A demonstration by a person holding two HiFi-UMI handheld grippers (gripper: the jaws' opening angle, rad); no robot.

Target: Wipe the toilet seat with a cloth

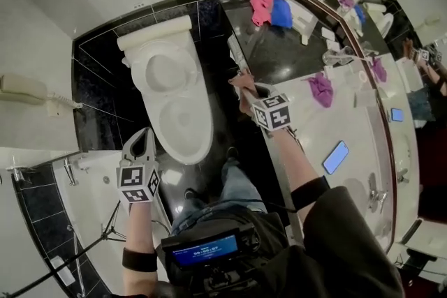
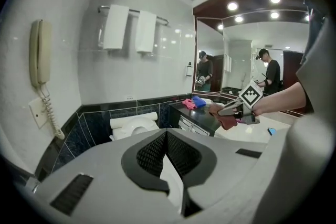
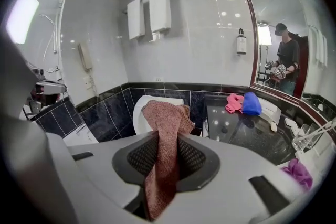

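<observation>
A reddish-brown terry cloth (image 3: 164,113) hung limp and bunched, pinched between the jaws of the right gripper (image 3: 167,157). It was up in the air, clear of the white toilet seat (image 1: 178,105), which lay flat.

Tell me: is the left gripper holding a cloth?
No, the left gripper is shut and empty; the cloth hangs in the right gripper.

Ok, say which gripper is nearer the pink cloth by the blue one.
Right. The right gripper is on the toilet's counter side, toward the pink cloth; the left gripper is opposite.
</observation>
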